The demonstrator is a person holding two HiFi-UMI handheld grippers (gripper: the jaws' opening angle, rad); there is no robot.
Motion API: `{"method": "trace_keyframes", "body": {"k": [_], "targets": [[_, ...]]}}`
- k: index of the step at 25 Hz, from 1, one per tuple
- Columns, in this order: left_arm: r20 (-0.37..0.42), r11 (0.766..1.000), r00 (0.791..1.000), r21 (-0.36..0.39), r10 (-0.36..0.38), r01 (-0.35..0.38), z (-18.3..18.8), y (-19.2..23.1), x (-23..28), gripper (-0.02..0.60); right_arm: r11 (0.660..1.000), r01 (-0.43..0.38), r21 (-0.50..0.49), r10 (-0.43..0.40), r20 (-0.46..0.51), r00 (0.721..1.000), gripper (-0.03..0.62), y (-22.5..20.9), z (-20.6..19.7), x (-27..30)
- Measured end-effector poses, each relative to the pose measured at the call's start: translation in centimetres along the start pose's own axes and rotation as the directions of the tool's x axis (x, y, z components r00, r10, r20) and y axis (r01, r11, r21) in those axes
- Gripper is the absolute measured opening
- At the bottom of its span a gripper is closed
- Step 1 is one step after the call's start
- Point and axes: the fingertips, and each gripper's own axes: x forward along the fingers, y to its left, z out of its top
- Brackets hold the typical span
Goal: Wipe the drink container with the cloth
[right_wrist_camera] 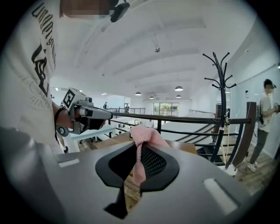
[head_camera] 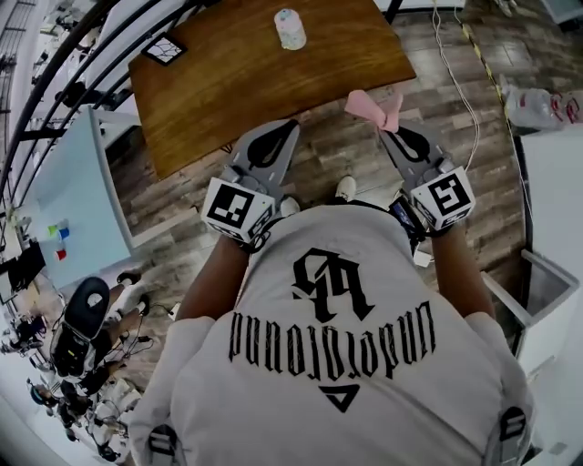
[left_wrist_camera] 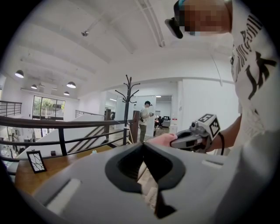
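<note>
Pink cloth (head_camera: 372, 106) pinched between the jaws of the right gripper (right_wrist_camera: 138, 146), bunched above their tips. Left gripper (left_wrist_camera: 143, 146) with jaws closed together on nothing. Cup (head_camera: 290, 28) upright near the far edge of the wooden table (head_camera: 228, 91), well apart from both grippers.

A brown wooden table (head_camera: 246, 82) stands on plank flooring (head_camera: 364, 146). On its top, a pale drink container (head_camera: 290, 29) stands toward twelve o'clock. A black-and-white patterned card (head_camera: 165, 49), perhaps framed, stands near ten o'clock.
</note>
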Motion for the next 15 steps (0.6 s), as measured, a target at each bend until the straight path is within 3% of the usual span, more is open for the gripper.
{"method": "trace_keyframes", "body": {"k": [15], "targets": [[0.077, 0.999, 0.997, 0.032, -0.012, 0.010, -0.7, 4.3, -16.7, 0.049, 0.999, 0.053, -0.002, -0.053, 0.058, 0.997, 0.025, 17.5, 3.9, 4.4]]}}
